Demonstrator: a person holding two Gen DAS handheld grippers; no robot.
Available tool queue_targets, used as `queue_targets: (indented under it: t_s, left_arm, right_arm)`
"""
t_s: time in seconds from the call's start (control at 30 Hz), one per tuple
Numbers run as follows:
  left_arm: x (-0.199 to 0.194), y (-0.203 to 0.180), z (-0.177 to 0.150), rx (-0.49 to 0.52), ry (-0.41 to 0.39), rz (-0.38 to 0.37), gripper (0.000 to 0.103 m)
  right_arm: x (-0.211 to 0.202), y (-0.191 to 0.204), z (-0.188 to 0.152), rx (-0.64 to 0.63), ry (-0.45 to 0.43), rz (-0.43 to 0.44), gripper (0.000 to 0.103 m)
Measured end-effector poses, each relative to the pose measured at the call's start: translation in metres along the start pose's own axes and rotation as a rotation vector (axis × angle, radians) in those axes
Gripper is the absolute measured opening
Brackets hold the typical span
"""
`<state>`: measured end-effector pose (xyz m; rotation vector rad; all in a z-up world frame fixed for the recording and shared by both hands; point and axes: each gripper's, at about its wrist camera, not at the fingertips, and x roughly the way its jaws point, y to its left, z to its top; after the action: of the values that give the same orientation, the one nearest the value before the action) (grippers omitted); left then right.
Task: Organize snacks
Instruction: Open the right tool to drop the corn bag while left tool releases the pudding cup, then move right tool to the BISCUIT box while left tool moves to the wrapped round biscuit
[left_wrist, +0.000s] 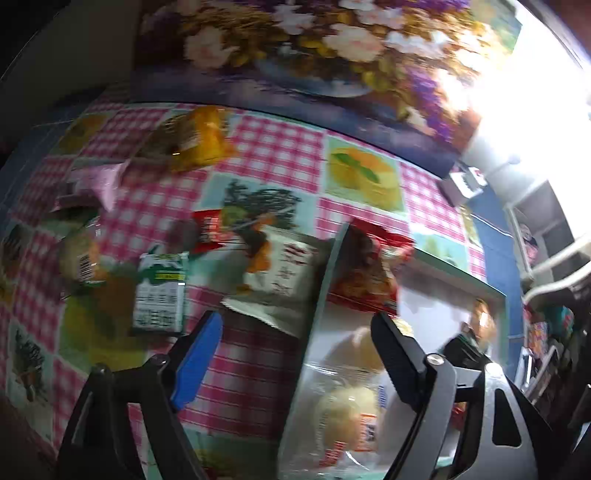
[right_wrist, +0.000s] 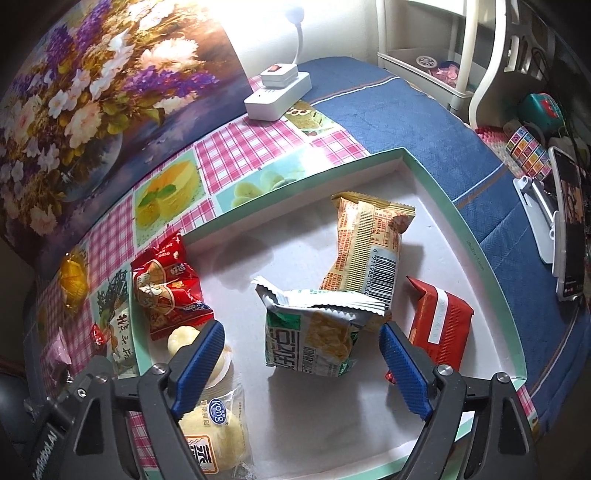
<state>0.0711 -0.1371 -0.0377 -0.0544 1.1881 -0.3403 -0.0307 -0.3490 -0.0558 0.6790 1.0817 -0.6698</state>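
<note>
A shallow white box with a green rim (right_wrist: 458, 218) lies on the checked tablecloth. In it are a green-and-white chip packet (right_wrist: 314, 339), a yellow packet (right_wrist: 369, 251), a red packet (right_wrist: 439, 328), a red snack bag (right_wrist: 166, 288) and a clear bag of pale buns (right_wrist: 218, 432). My right gripper (right_wrist: 301, 354) is open and empty above the green packet. My left gripper (left_wrist: 295, 339) is open and empty over the box's left rim (left_wrist: 317, 314). On the cloth to its left lie a white packet (left_wrist: 284, 273), a green-and-white packet (left_wrist: 160, 295), a small red packet (left_wrist: 208, 229), a pink packet (left_wrist: 99, 181) and an orange snack (left_wrist: 207, 138).
A flower painting (right_wrist: 92, 92) stands along the back of the table. A white power strip (right_wrist: 277, 92) sits at the back right. Blue fabric (right_wrist: 424, 129) covers the surface right of the box, with a phone on a stand (right_wrist: 565, 221) and shelves beyond.
</note>
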Motion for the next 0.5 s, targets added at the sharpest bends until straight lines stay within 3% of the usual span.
queue_targets:
  t_s: [0.07,0.5]
  left_arm:
    - [0.002,0.008,0.001,-0.020,0.001,0.043,0.087]
    - [-0.004,0.086,0.010,-0.206,0.000,0.269,0.087]
  right_arm:
    - [0.000,0.001,0.000,-0.009,-0.008,0.000,0.103]
    - [-0.006,0.025,-0.004,-0.118,-0.051,0.023,0.103]
